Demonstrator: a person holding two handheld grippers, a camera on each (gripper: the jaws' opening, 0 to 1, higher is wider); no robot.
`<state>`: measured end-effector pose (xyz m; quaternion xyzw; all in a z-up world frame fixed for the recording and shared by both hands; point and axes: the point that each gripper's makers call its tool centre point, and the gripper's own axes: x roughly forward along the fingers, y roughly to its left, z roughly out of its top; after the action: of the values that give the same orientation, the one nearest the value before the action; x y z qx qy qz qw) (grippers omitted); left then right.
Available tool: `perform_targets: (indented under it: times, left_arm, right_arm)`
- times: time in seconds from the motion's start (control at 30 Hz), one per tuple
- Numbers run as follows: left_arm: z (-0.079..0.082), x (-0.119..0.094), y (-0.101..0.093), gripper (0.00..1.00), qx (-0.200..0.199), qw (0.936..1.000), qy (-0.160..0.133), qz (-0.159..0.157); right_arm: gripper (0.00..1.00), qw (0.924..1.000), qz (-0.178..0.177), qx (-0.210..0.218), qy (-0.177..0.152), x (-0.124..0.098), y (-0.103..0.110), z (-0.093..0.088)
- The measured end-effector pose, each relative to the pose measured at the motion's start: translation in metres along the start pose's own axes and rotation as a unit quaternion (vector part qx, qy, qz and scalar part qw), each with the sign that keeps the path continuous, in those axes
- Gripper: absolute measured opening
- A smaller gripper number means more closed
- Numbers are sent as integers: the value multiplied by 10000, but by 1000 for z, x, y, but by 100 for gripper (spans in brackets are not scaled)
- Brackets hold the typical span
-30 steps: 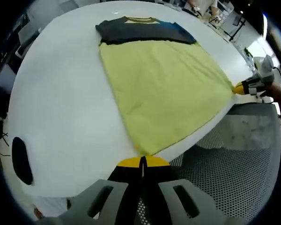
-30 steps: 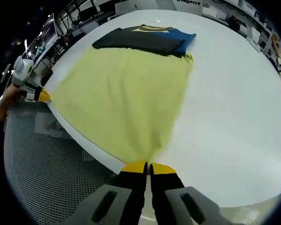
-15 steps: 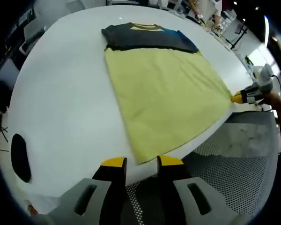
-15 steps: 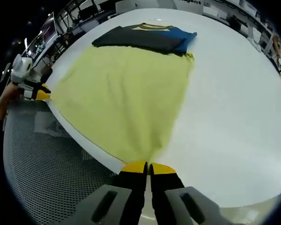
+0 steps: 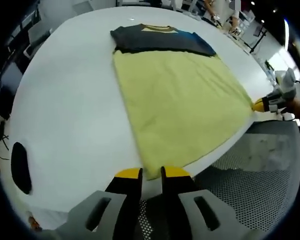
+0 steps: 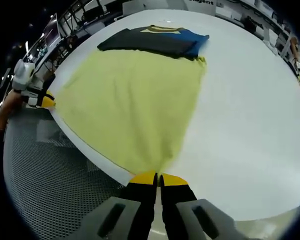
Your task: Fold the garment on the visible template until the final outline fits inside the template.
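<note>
Right tongs [image 6: 158, 176] pinch garment [image 6: 135, 105]; left tongs [image 5: 150, 172] parted.

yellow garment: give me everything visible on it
The yellow garment is a soft, matte pale-yellow cloth spread flat on the white table, reaching its near edge. Its far end meets a dark folded shirt. The right gripper is shut on one near corner; the left gripper sits open at the other corner.

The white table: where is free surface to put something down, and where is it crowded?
The white table is bare beside the long edge of the yellow cloth in the left gripper view, up to the dark oval mark. In the right gripper view it is bare on the cloth's other side. Crowded: the far end, where the dark folded shirt lies.
</note>
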<state>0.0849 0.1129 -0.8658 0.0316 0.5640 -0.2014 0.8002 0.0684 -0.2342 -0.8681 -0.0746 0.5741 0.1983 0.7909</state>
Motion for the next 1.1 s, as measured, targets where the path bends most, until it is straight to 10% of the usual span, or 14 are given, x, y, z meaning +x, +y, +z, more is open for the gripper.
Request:
perform_targets:
  times: [1.1]
  left_arm:
    - [-25,-4,-7,1,291,9980,558,-64]
  right_arm:
    - [0,9991,153,144,373,-5,7,-20]
